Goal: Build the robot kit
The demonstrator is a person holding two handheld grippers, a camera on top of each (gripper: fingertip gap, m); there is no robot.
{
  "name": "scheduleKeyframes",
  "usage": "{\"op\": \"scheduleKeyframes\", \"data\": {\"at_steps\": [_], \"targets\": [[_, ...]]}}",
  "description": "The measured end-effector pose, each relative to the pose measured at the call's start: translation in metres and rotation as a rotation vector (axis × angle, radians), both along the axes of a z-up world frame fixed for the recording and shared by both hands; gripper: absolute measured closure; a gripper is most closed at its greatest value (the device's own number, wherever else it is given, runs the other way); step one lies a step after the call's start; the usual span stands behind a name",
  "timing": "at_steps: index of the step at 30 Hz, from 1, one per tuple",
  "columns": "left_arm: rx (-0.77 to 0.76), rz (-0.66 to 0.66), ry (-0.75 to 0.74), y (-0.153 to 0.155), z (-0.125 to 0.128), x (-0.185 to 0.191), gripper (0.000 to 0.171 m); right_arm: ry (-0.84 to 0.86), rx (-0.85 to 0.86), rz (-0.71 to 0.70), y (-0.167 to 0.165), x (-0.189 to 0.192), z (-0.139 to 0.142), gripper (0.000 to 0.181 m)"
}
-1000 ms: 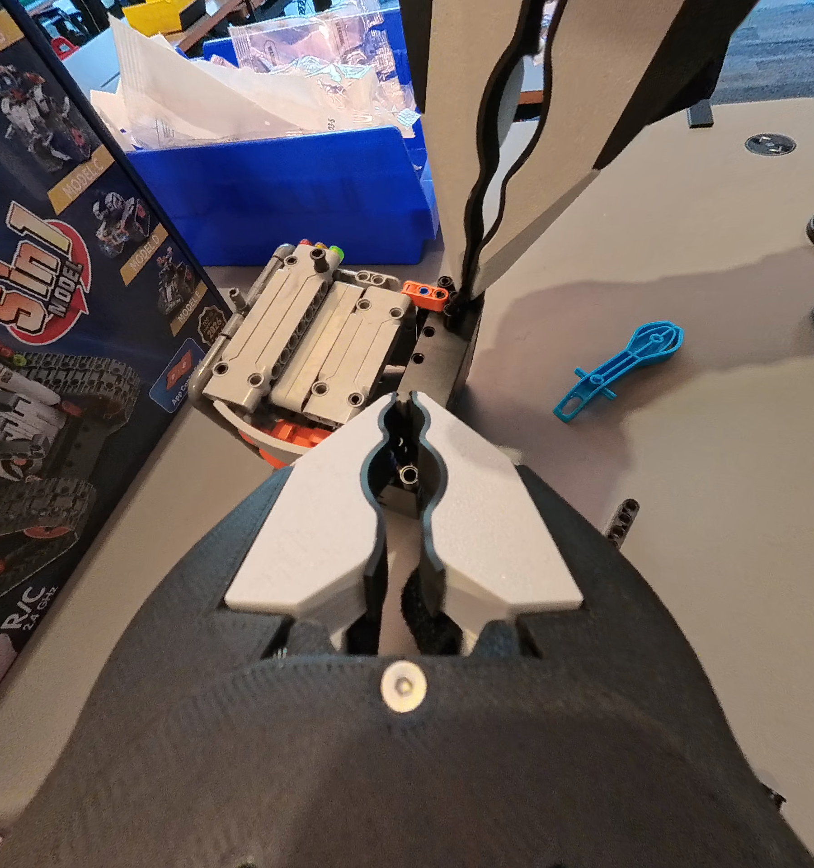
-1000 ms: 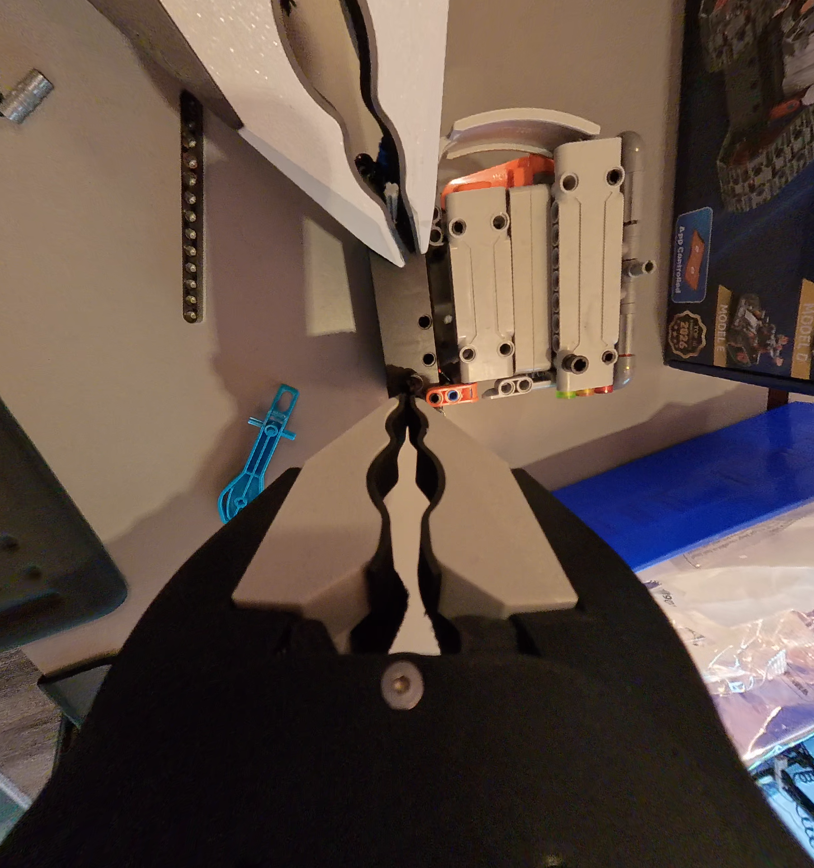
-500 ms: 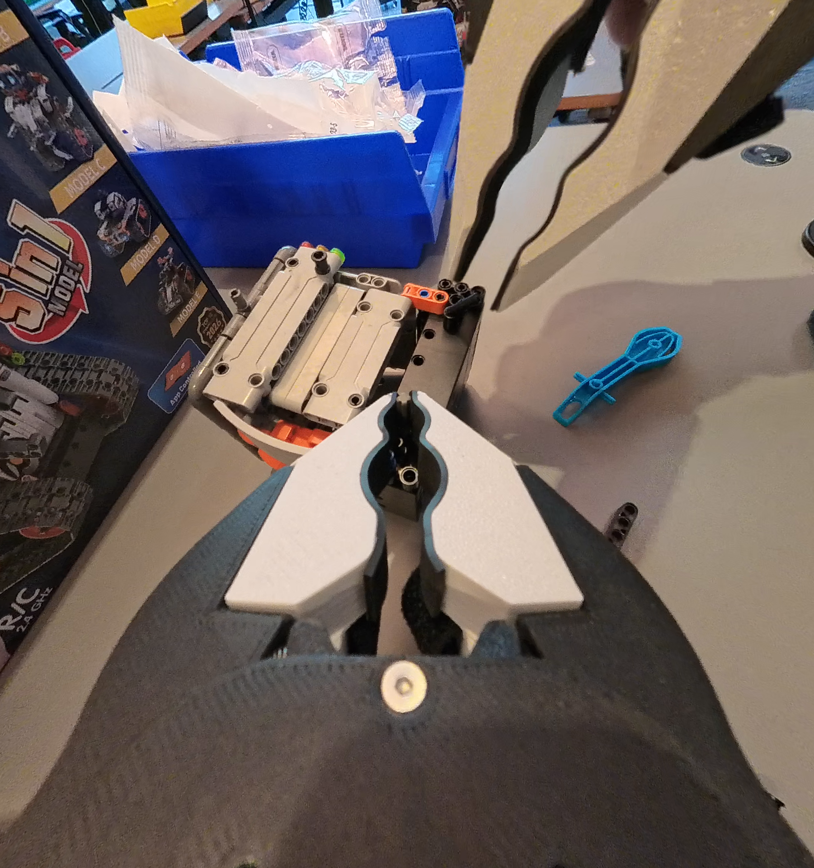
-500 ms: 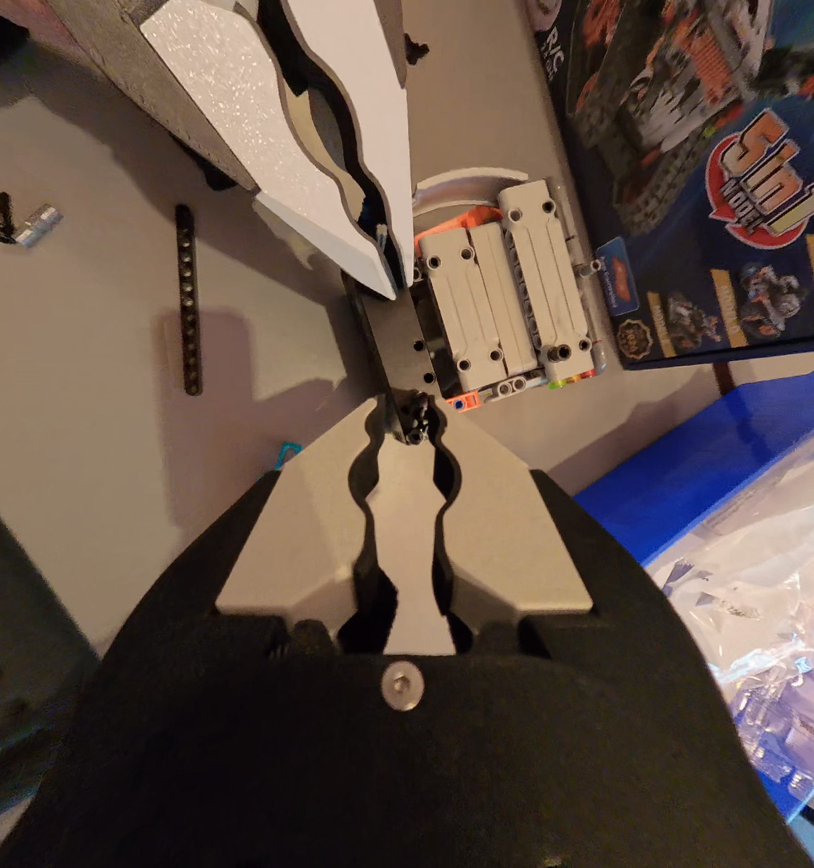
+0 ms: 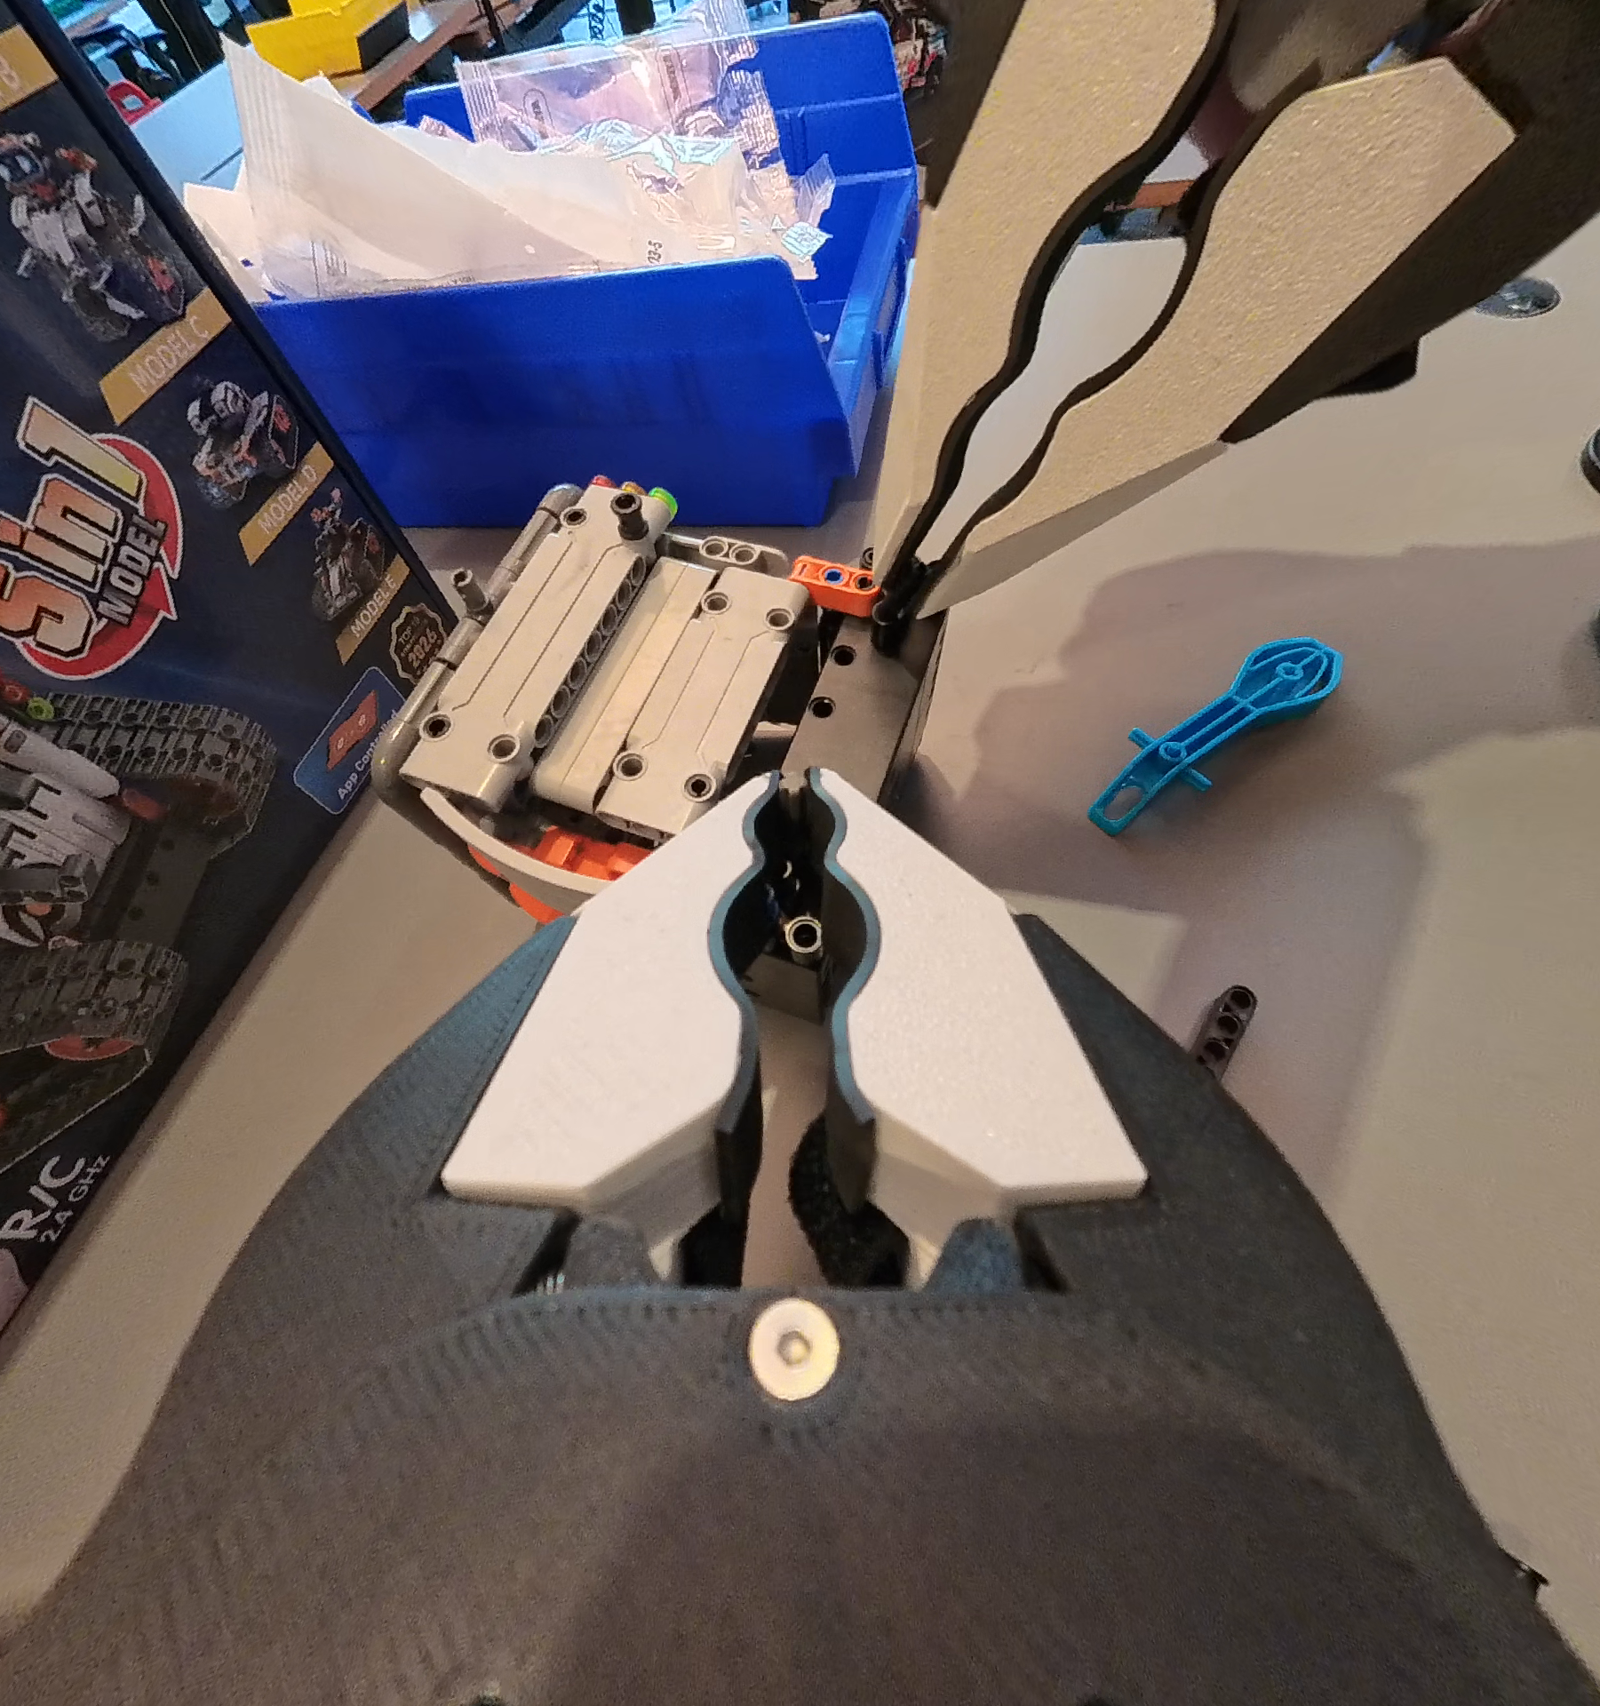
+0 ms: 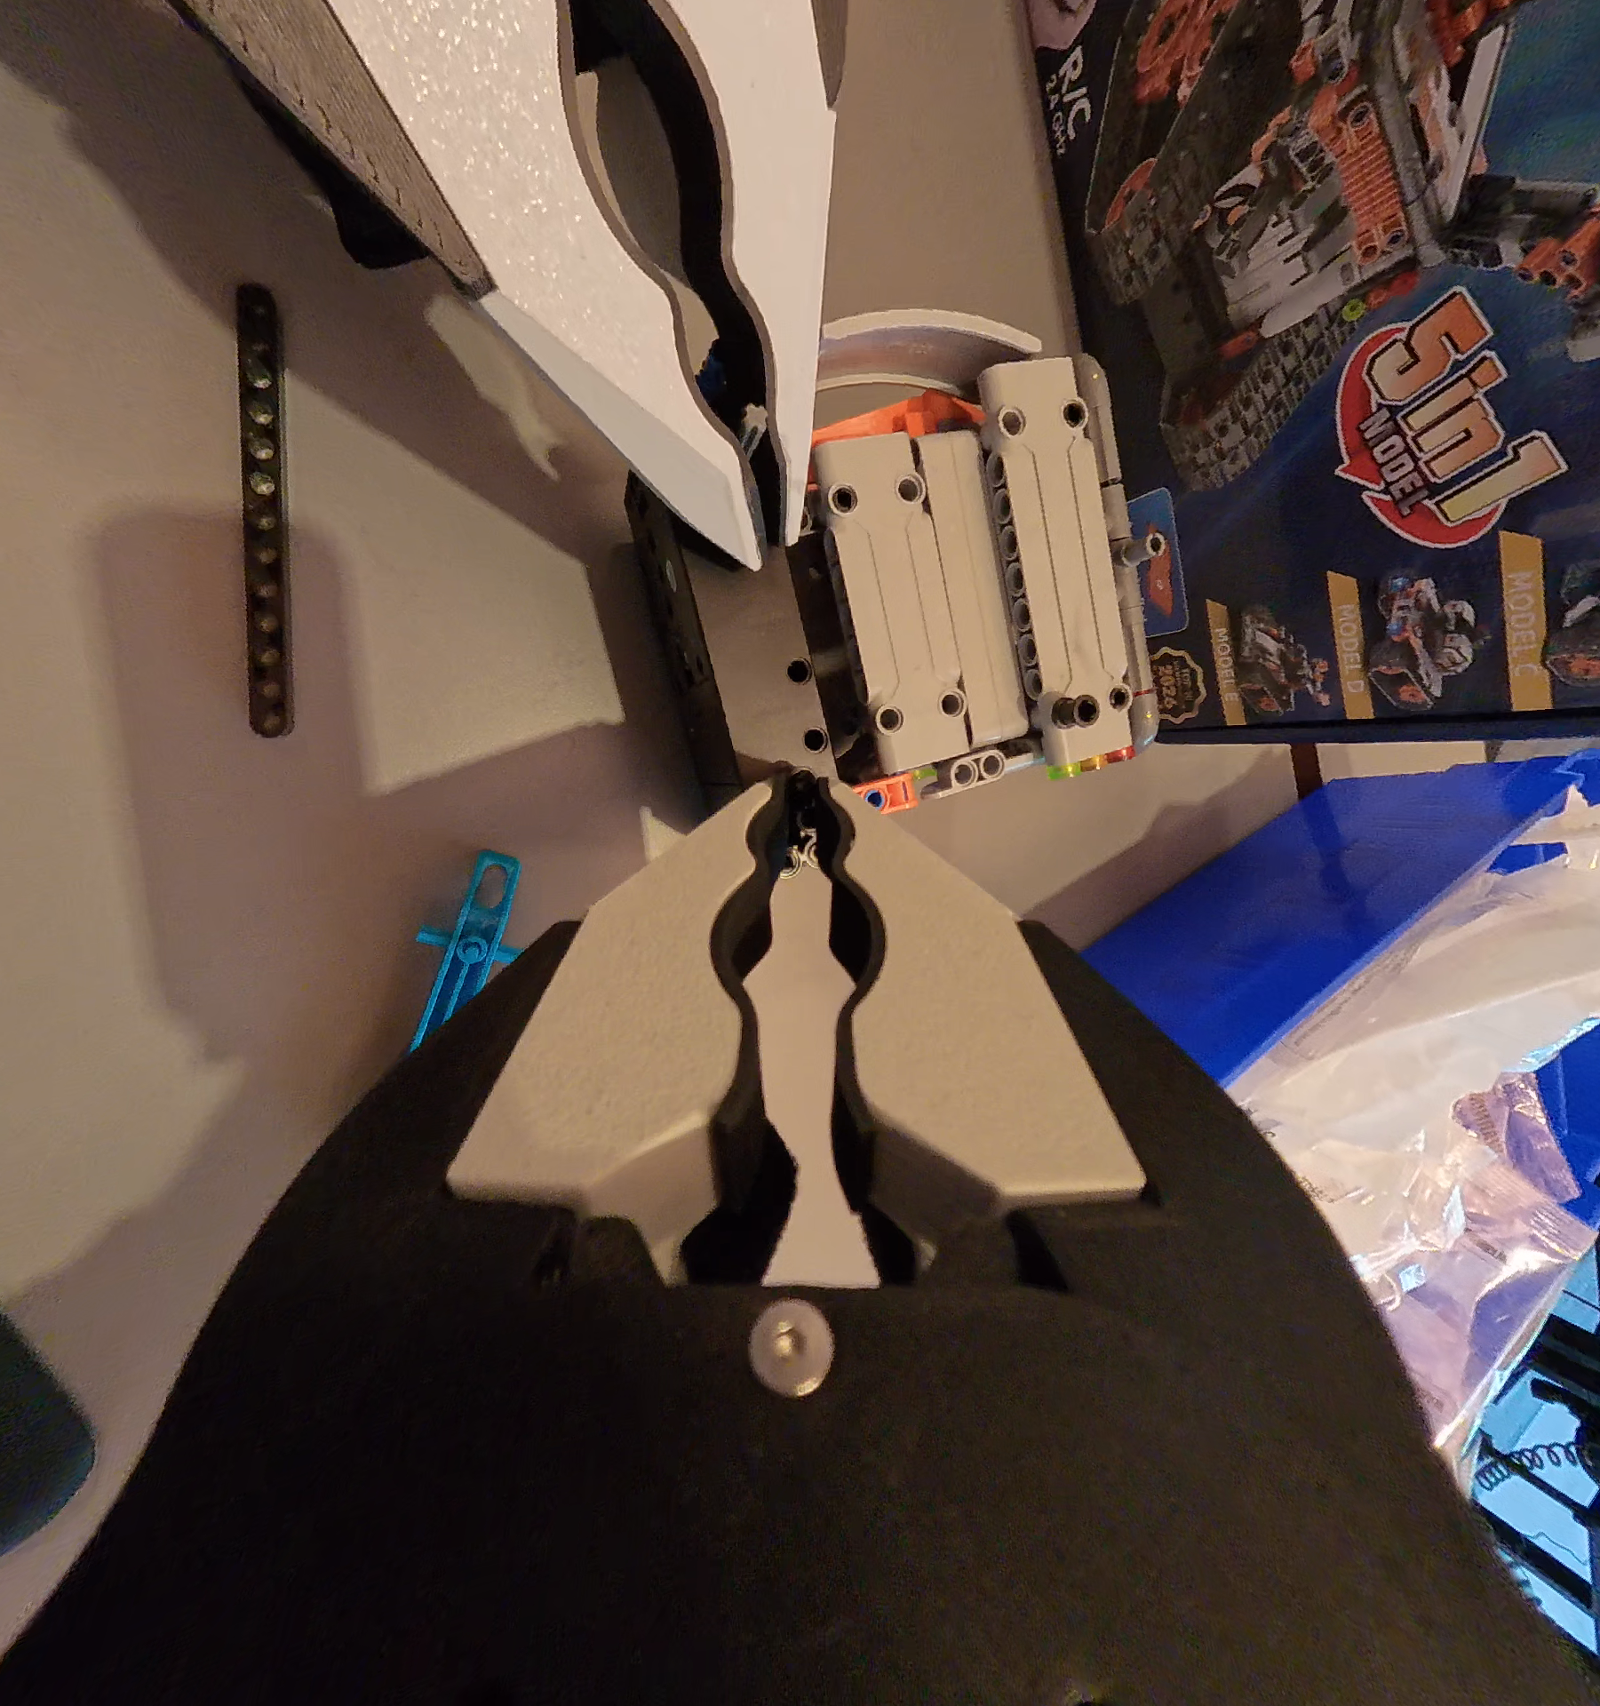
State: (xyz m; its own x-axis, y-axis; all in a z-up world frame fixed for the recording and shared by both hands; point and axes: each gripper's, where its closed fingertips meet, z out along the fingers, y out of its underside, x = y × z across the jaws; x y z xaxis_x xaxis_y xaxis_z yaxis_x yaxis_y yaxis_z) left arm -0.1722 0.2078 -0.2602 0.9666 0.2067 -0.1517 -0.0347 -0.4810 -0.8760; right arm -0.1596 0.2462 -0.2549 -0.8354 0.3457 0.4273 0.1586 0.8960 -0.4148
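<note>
Left wrist view: left tongs [image 5: 794,785] are pinching the black block's [image 5: 860,711] near end mid-frame while right tongs [image 5: 907,591] are nipping a small black connector [image 5: 890,617] at its far corner on the desk [image 5: 1331,923].

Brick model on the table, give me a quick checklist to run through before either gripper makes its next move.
1. Left gripper clamped on the brick model's near black end: ok.
2. Right gripper pinching the black connector at the model's far corner: ok.
3. Connector fully seated in the model: cannot tell.
4. Blue tool lying apart from both grippers: ok.
5. Black beam lying apart from the model: ok.
</note>
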Motion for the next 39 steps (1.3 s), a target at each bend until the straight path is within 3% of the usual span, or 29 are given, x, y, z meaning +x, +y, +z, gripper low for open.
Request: {"op": "scheduleKeyframes", "data": {"at_steps": [15,21,29,31,34,39], "targets": [[0.002,0.001,0.001,0.000,0.000,-0.001,0.171,-0.238,0.274,0.188,0.001,0.001,-0.002,0.181],[0.001,0.009,-0.009,-0.001,-0.002,-0.003,0.171,-0.342,0.311,0.234,0.000,0.001,-0.007,0.180],[0.005,0.022,-0.020,-0.002,-0.003,-0.007,0.171,-0.340,0.202,0.163,-0.001,-0.004,-0.006,0.178],[0.015,0.018,-0.018,0.000,0.001,-0.006,0.171,-0.314,0.150,0.149,-0.004,-0.004,-0.002,0.170],[0.012,0.016,-0.017,0.001,0.001,-0.006,0.171,-0.288,0.129,0.160,-0.007,-0.002,-0.001,0.181],[0.006,0.010,-0.009,0.002,0.001,-0.004,0.171,-0.272,0.113,0.146,-0.004,-0.003,0.004,0.181]]}}
